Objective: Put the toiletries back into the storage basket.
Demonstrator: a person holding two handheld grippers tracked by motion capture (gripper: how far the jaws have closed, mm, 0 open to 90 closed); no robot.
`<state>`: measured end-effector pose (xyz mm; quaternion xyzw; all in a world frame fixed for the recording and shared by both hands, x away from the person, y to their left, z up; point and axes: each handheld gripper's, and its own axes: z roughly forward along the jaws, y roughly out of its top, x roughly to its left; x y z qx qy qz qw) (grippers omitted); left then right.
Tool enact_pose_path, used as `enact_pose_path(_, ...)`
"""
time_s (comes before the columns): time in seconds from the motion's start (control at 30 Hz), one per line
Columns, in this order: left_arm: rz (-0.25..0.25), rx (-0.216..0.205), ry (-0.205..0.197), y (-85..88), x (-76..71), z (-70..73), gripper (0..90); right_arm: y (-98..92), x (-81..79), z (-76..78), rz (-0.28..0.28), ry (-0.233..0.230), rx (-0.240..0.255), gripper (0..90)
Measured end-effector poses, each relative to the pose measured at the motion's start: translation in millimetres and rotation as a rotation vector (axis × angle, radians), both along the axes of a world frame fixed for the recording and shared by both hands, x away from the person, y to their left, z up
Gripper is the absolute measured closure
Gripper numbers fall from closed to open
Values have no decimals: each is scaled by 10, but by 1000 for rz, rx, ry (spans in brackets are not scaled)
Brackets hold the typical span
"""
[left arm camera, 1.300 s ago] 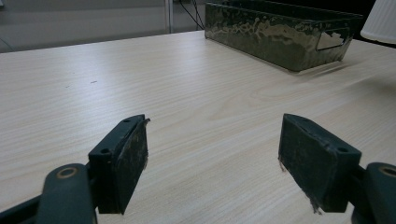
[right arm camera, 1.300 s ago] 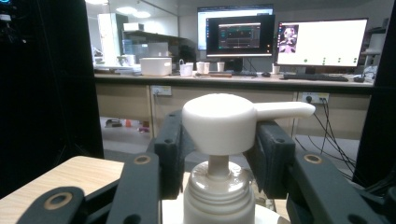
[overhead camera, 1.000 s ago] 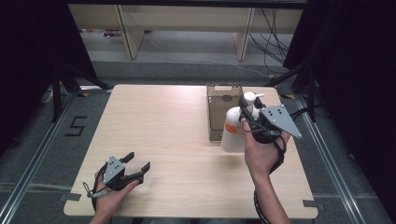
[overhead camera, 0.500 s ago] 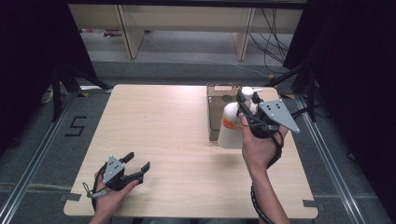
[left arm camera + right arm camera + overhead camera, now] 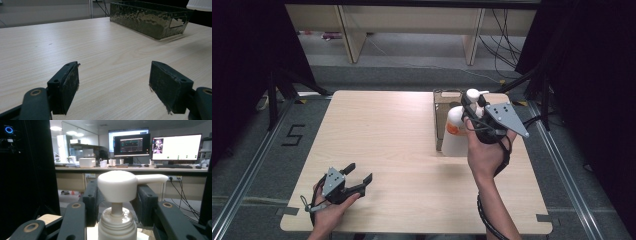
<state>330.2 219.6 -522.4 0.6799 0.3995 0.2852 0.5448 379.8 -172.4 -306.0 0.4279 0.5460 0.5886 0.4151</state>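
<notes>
- The white pump bottle [image 5: 455,131] is the thing I am working with: it hangs in my right claw [image 5: 473,111], tilted, its base low over the worktop [image 5: 382,125] just in front of the dark metal bin [image 5: 443,99], and I cannot tell whether the base touches the wood.
- In the right gripper view the pump head [image 5: 117,185] sits between the two black jaws, spout pointing to that view's right, with the ribbed collar [image 5: 117,222] just below; the jaws are pinching the bottle around the neck under the head.
- An orange label patch [image 5: 452,129] shows on the bottle's shoulder in the high view.
- I judge the step in hand to be carrying the bottle, gripped and on its way to or from the bin; which of the two I cannot say.
- If the bin is the goal, my next move calls for lifting the base clear of the near wall, bringing the bottle upright over the opening, then lowering before I let the jaws part.
- The grip is high on a narrow neck, so the body may swing; I would move slowly.
- My left claw [image 5: 360,176] rests at the near left corner of the worktop, spread wide with nothing between its pads [image 5: 71,85], well apart from the bottle.
</notes>
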Motion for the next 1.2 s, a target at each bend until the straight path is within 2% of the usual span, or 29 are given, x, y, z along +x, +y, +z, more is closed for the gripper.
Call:
enact_pose_path(0.03, -1, 0, -1, 0, 0, 0, 234, -9, 4, 7, -9, -1, -18, 601)
enact_pose_path(0.13, -7, -7, -10, -4, 6, -6, 235, 15, 13, 20, 0, 7, 0, 601)
enact_pose_path(0.17, -8, -7, -12, -5, 7, -6, 234, 10, 22, 28, -2, 5, -17, 601)
enact_pose_path(0.37, -8, -10, -12, 0, 7, -7, 234, 18, 59, 47, -11, 3, -5, 601)
enact_pose_path(0.43, -6, -10, -11, 0, 6, -7, 234, 8, 78, 52, -14, 0, -19, 602)
enact_pose_path(0.5, -3, -10, -10, -5, 6, -7, 234, 11, 84, 57, -8, 8, -5, 602)
enact_pose_path(0.53, -4, -7, -11, -5, 6, -7, 234, -3, 97, 58, -15, 3, -20, 601)
enact_pose_path(0.63, 3, 5, -1, -3, -4, 1, 235, 1, 106, 59, -14, 10, 0, 602)
enact_pose_path(0.67, 3, 4, -1, -2, -3, 1, 234, -8, 119, 59, -25, -1, -12, 601)
enact_pose_path(0.7, -1, -6, -8, -4, 4, -5, 235, -10, 117, 66, -22, 11, -14, 602)
enact_pose_path(0.77, -2, -9, -10, -4, 6, -7, 234, -7, 138, 69, -25, 6, -9, 602)
enact_pose_path(0.8, -3, -9, -10, -4, 6, -7, 235, -21, 149, 75, -31, 0, -29, 602)
enact_pose_path(0.87, -3, -9, -10, -4, 6, -7, 234, -10, 154, 90, -26, 0, -6, 601)
enact_pose_path(0.9, -4, -9, -10, -4, 6, -7, 235, -20, 158, 98, -30, 6, -20, 602)
enact_pose_path(1.03, -3, -8, -10, -5, 5, -7, 234, -19, 191, 112, -33, 0, -6, 601)
enact_pose_path(1.1, -3, -8, -10, -5, 5, -7, 234, -28, 209, 125, -38, -4, -17, 602)
enact_pose_path(1.13, -3, -9, -10, -5, 6, -7, 234, -10, 205, 128, -34, 3, 7, 601)
enact_pose_path(1.2, 1, -1, -4, -3, 0, -2, 234, -14, 225, 134, -42, -6, -9, 602)
